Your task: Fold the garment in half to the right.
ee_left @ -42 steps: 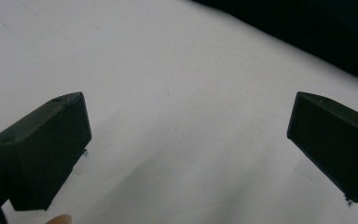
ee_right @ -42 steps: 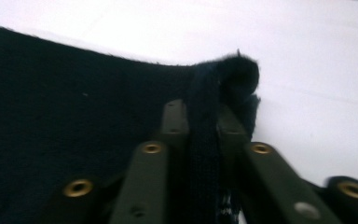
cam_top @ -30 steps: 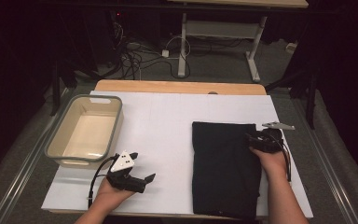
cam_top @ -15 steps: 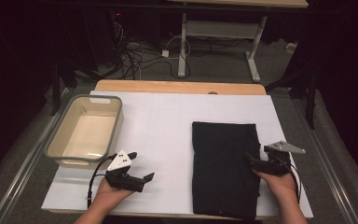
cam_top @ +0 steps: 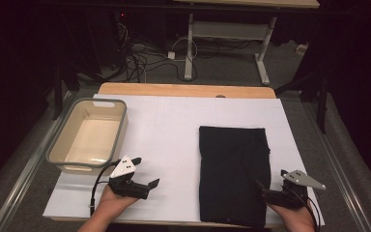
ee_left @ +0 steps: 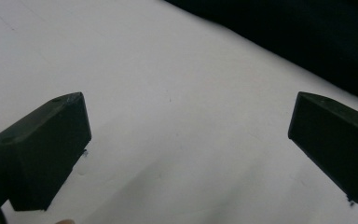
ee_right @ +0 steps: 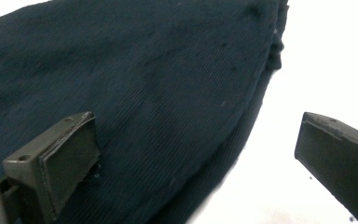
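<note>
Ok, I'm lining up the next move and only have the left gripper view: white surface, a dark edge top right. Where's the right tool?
Observer: The right tool is at the near right corner of the black cloth. Its jaws have just been opening and straddle the cloth's edge without pinching it.
Operator: How does the cloth lie?
Observer: Flat, as a tall rectangle on the right half of the white tabletop.
Operator: Anything on my side?
Observer: An empty beige tub with a grey rim stands at the table's left edge, just beyond the left tool, which is open.
</note>
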Available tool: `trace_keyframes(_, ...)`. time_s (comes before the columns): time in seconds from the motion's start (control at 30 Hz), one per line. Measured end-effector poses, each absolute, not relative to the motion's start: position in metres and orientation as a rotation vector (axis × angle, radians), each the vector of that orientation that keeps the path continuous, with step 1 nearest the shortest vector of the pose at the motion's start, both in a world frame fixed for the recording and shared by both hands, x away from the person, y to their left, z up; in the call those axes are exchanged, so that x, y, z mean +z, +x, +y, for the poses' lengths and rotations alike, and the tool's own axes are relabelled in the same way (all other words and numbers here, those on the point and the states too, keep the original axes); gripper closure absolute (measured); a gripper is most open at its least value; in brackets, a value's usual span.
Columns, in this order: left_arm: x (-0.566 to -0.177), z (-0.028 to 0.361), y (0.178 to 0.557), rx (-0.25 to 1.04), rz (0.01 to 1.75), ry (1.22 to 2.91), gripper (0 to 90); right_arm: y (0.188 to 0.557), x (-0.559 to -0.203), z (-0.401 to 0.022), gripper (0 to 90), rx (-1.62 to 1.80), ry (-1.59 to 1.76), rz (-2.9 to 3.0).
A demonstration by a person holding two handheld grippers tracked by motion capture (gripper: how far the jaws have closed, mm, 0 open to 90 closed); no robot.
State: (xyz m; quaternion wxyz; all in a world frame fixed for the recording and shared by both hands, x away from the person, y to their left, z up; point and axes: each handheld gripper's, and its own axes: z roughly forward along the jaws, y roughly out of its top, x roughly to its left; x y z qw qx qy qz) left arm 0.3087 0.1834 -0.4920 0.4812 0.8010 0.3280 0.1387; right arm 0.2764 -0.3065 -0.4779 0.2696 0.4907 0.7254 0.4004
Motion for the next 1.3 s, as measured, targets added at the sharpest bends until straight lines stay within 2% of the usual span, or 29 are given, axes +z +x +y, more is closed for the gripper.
trace_keyframes(0.23, -0.492, 0.183, 0.309, 0.340, 0.802, 1.954, 0.0, 0.256, -0.482, -0.306, 0.2, 1.117, 1.289, 1.946)
trace_keyframes(0.63, -0.492, 0.183, 0.309, 0.340, 0.803, 1.954, 0.0, 0.252, -0.480, -0.300, 0.3, 1.160, 1.263, 1.962)
trace_keyframes(1.07, -0.492, 0.183, 0.309, 0.332, 0.785, 1.965, 0.0, 0.236, -0.465, -0.235, 2.7, 1.253, 1.088, 2.068)
trace_keyframes(1.3, -0.492, 0.183, 0.309, 0.334, 0.787, 1.963, 0.0, 0.233, -0.469, -0.203, 9.8, 1.264, 1.045, 2.162)
